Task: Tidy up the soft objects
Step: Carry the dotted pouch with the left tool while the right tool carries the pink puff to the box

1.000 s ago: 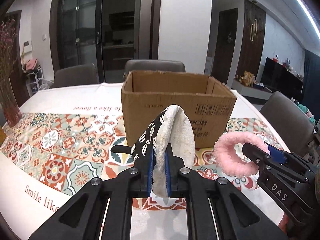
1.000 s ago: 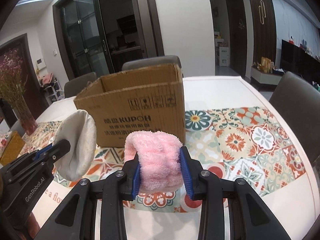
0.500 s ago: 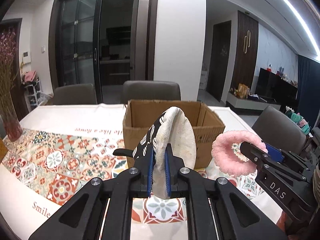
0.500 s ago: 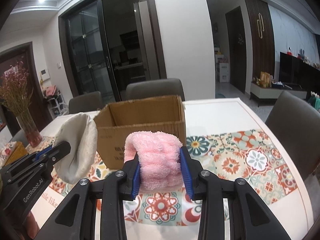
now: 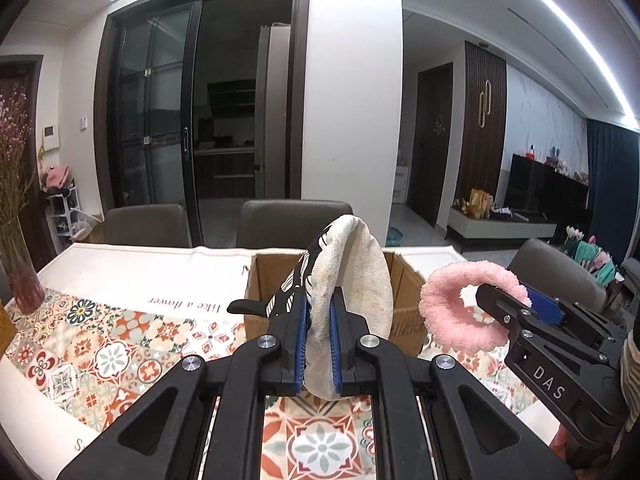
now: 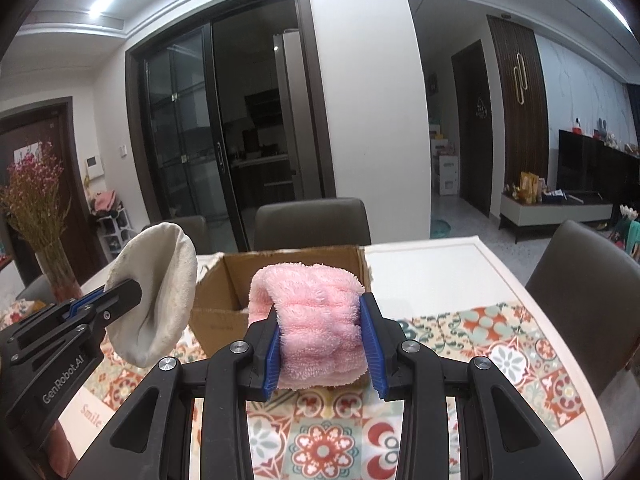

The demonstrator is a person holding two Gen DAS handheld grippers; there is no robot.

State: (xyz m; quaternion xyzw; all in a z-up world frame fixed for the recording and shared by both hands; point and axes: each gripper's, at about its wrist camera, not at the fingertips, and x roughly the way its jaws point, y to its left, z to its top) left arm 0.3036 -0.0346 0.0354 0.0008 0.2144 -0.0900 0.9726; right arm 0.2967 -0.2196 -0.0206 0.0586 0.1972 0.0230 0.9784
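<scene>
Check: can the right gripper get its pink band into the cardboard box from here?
Probably yes. The right gripper, jaws shut on the pink band, sits above the cardboard box, whose top is open; nothing blocks the way.

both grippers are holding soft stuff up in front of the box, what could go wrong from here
1. The left gripper pinches only the lower edge of the cream oven mitt; most of it stands free above the pads, so it could flop or slip out.
2. The pink fluffy headband in the right gripper is springy and may snag on a pad when released.
3. The two grippers sit close together, so they could bump each other over the cardboard box, or drop an item outside it.
</scene>
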